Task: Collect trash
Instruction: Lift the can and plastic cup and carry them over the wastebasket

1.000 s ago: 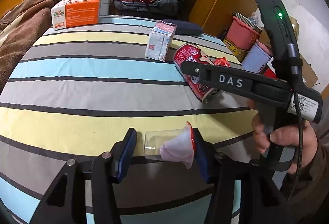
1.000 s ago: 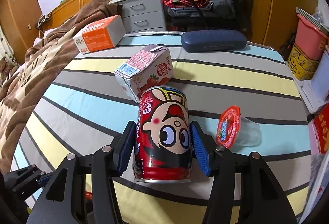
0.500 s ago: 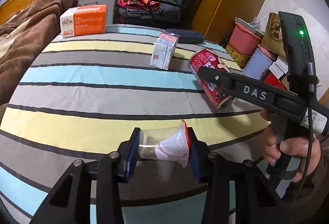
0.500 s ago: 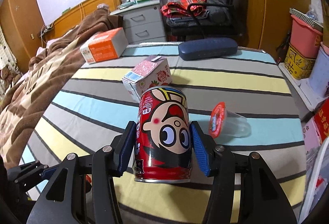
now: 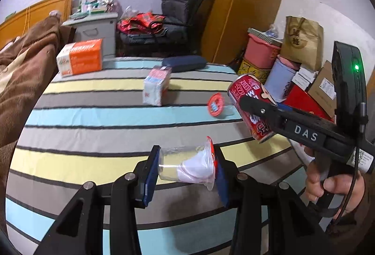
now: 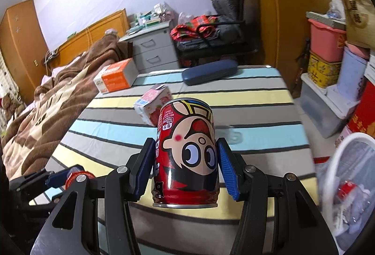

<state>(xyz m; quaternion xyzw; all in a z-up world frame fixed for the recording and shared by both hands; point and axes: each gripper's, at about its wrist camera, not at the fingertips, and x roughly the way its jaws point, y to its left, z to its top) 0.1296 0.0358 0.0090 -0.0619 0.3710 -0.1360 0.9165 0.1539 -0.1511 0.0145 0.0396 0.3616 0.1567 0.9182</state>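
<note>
My left gripper is shut on a clear plastic cup with a peeled red lid, held above the striped bed cover. My right gripper is shut on a red cartoon can, lifted off the bed; the can also shows at the right of the left wrist view. A pink milk carton and a second lidded cup lie on the bed. A white trash basket with some trash inside stands at the lower right of the right wrist view.
An orange box and a dark blue case lie at the bed's far end. A brown blanket covers the left. Bins and boxes crowd the floor on the right; a chair stands behind.
Both grippers have risen and moved back from the bed with their loads. The left gripper closed on the cup. The trash basket has come into the right wrist view.
</note>
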